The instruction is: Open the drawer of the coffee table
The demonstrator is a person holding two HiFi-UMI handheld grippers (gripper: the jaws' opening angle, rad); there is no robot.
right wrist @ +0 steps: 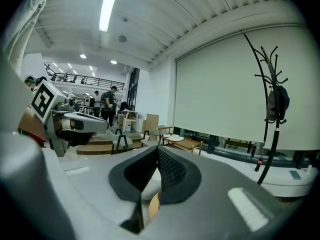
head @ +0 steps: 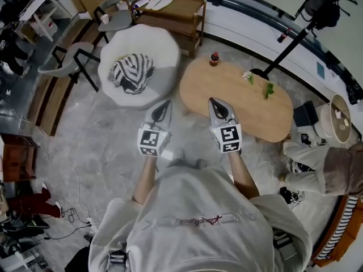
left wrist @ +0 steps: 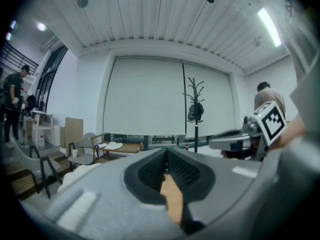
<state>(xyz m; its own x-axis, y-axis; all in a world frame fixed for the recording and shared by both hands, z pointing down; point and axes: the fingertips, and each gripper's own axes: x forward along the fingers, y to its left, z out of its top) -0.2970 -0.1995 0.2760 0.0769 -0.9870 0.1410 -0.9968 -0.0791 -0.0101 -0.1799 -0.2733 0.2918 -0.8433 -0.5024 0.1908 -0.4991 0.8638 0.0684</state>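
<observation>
The coffee table (head: 244, 98) is a low oval wooden top; no drawer shows in any view. Through the left gripper's jaws a strip of the same wooden top (left wrist: 173, 196) appears. My left gripper (head: 164, 105) is shut and empty, held over the floor between the white pouf and the table's left end. My right gripper (head: 215, 102) is also shut and empty, its tips over the table's near left edge. In the left gripper view the left gripper (left wrist: 166, 155) has its jaws closed together, and the right gripper (right wrist: 157, 153) shows the same in its own view.
A red-capped bottle (head: 214, 58) and small green plants (head: 268, 89) stand on the table. The white round pouf (head: 161, 75) carries a striped cloth (head: 131, 72). Behind are a wooden bench (head: 181, 10), grey chairs (head: 116, 16) and a coat stand base (head: 260, 72). Cables (head: 76, 214) lie on the floor.
</observation>
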